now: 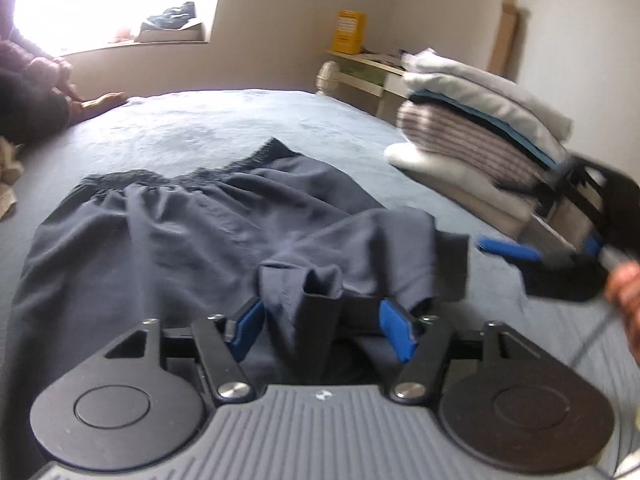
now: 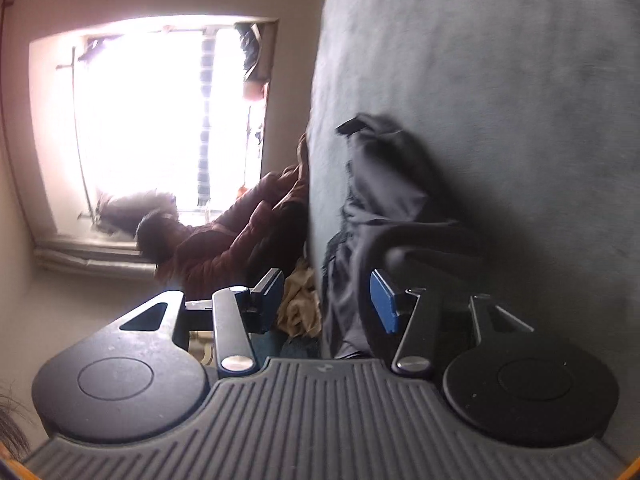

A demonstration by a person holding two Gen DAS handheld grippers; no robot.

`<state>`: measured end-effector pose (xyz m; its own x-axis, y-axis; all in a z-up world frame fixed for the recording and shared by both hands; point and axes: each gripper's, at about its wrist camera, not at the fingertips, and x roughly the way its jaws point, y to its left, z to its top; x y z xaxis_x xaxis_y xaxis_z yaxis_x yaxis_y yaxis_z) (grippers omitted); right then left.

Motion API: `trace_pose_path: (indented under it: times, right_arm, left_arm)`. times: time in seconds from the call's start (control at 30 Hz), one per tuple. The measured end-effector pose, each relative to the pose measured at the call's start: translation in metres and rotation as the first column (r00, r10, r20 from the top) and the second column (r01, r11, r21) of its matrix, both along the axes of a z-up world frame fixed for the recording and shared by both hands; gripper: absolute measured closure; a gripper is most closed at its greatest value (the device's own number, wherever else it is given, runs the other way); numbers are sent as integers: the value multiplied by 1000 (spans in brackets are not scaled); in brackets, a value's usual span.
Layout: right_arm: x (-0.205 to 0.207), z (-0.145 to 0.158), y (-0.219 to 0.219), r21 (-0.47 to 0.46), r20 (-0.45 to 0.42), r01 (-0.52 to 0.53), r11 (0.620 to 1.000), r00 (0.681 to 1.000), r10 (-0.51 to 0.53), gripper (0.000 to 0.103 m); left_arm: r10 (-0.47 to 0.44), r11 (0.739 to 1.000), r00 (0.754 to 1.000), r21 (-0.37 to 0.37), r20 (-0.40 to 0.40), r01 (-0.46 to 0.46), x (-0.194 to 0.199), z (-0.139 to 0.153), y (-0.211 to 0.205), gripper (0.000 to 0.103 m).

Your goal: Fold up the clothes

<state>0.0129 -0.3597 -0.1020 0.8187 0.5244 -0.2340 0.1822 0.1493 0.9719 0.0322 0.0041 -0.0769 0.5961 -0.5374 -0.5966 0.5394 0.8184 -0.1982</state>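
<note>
Dark grey shorts [image 1: 208, 232] lie on the blue bedcover [image 1: 224, 120], hem bunched toward the camera.

The left gripper [image 1: 322, 330] has its blue pads spread, a raised fold of the shorts standing loose between them without being pinched. The right gripper [image 2: 328, 300] is turned on its side with its pads also apart, the shorts' edge lying between them unpressed. A stack [image 1: 476, 120] of folded clothes sits to the right on the bed.

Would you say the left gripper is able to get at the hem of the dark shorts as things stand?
Probably yes: a raised fold of the dark shorts already stands between the left gripper's open jaws, the pads not pressing it, and nothing lies in between.
</note>
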Motion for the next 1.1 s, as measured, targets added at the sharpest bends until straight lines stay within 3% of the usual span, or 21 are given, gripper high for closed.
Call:
trace_pose_path:
  times: [0.1,0.2,0.33,0.43,0.47,0.5,0.53,0.57,0.63,0.7,0.77,0.83,0.9,0.97,1.07,1.1]
  right_arm:
    - [-11,-7,3,12,-30,22,1000,999,-21,55]
    - [-10,-21,8,-18,-116,41,999,992,-43,54]
    - [9,-23,18,-250,-151,6,968,987,-46,54]
    - [28,-18,30,-338,-141,-61,939,990,14,54]
    - [33,-18,34,-341,-140,-80,937,990,34,60]
    - [34,-14,37,-341,-135,-92,936,990,48,81]
    - [35,-12,38,-340,-135,-101,935,989,57,91]
    - [35,-9,39,-338,-136,-106,935,989,63,98]
    - [28,4,32,-344,-111,-95,934,992,60,101]
    - [17,27,20,-377,-65,-91,922,995,71,101]
    - [4,50,1,-450,-65,-101,887,995,80,101]
    - [-8,73,-18,-522,-68,-111,846,994,89,101]
    - [-18,92,-36,-620,-111,-151,770,988,104,101]
    - [-25,101,-50,-694,-179,-212,688,976,121,101]
    - [-24,96,-62,-748,-302,-325,579,943,139,101]
    - [-24,90,-65,-753,-345,-364,547,928,143,102]
  left_arm:
    - [24,1000,1000,-15,18,-23,4,4,10,47]
    - [22,999,1000,-37,21,-21,5,8,16,57]
    - [28,998,1000,-56,-2,-28,8,7,20,68]
    - [20,997,999,-75,-33,-22,10,4,21,85]
    - [14,997,999,-81,-44,-18,11,4,21,94]
    - [-4,994,998,-105,-65,-3,11,5,23,96]
    - [-22,992,996,-129,-85,11,11,6,24,97]
    - [-42,988,993,-155,-106,25,12,7,26,98]
    - [-127,965,977,-251,-172,81,12,14,30,99]
    - [-267,913,935,-373,-232,169,10,19,30,99]
    - [-412,847,871,-465,-268,258,4,22,20,99]
    - [-537,782,794,-520,-283,343,-5,21,3,99]
    - [-640,724,706,-545,-302,423,-18,13,-24,99]
    - [-699,694,629,-536,-340,481,-30,-1,-54,99]
    - [-722,691,560,-446,-407,568,-45,-30,-96,99]
    - [-717,697,555,-415,-421,585,-48,-38,-104,99]
